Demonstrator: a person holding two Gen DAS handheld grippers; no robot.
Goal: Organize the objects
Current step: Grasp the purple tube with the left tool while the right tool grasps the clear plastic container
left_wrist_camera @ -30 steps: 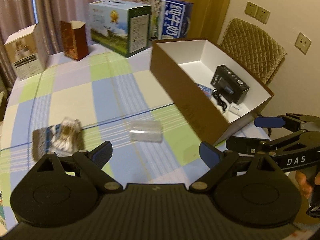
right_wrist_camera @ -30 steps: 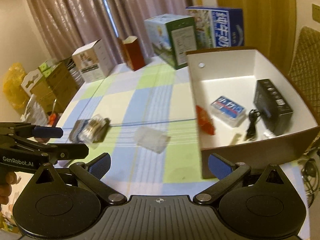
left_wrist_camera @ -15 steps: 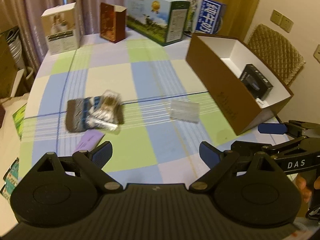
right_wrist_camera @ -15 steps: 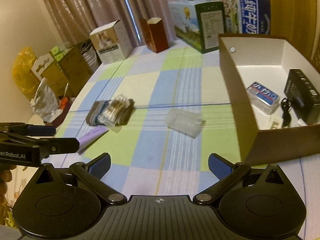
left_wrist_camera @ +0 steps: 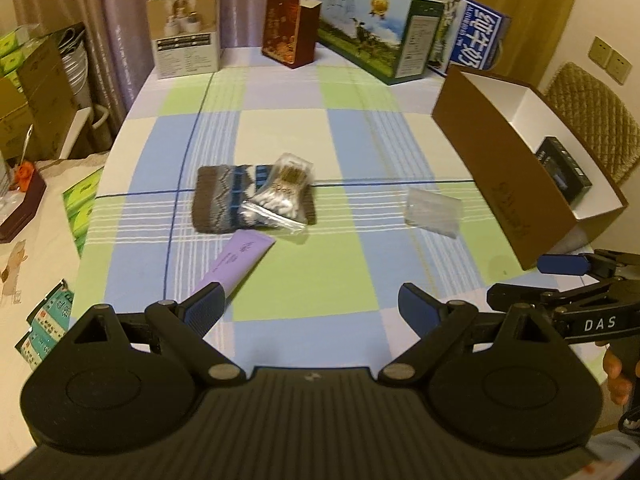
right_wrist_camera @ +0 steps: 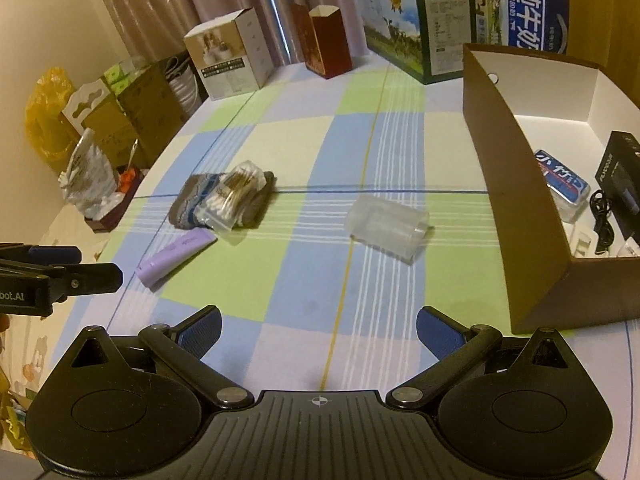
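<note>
On the checked tablecloth lie a folded knit cloth (left_wrist_camera: 224,200) with a clear bag of cotton swabs (left_wrist_camera: 280,196) on top, a purple tube (left_wrist_camera: 240,260) in front of them, and a clear plastic case (left_wrist_camera: 432,210) to the right. The same cloth (right_wrist_camera: 192,204), swabs (right_wrist_camera: 228,196), tube (right_wrist_camera: 176,254) and case (right_wrist_camera: 388,228) show in the right wrist view. A brown open box (right_wrist_camera: 516,184) at the right holds a black device (right_wrist_camera: 618,184), a blue pack (right_wrist_camera: 562,180) and a cable. My left gripper (left_wrist_camera: 310,308) and right gripper (right_wrist_camera: 318,326) are both open and empty, held above the table's near edge.
Cartons stand along the far edge: a white box (left_wrist_camera: 186,36), a red-brown box (left_wrist_camera: 290,26), a green milk carton (left_wrist_camera: 380,28) and a blue one (left_wrist_camera: 476,44). A padded chair (left_wrist_camera: 592,120) is behind the brown box. Boxes and bags crowd the floor at the left (right_wrist_camera: 100,128).
Both grippers have pulled back and swung left, away from the brown box. The cloth, swabs and purple tube now sit in mid view. No object has moved.
</note>
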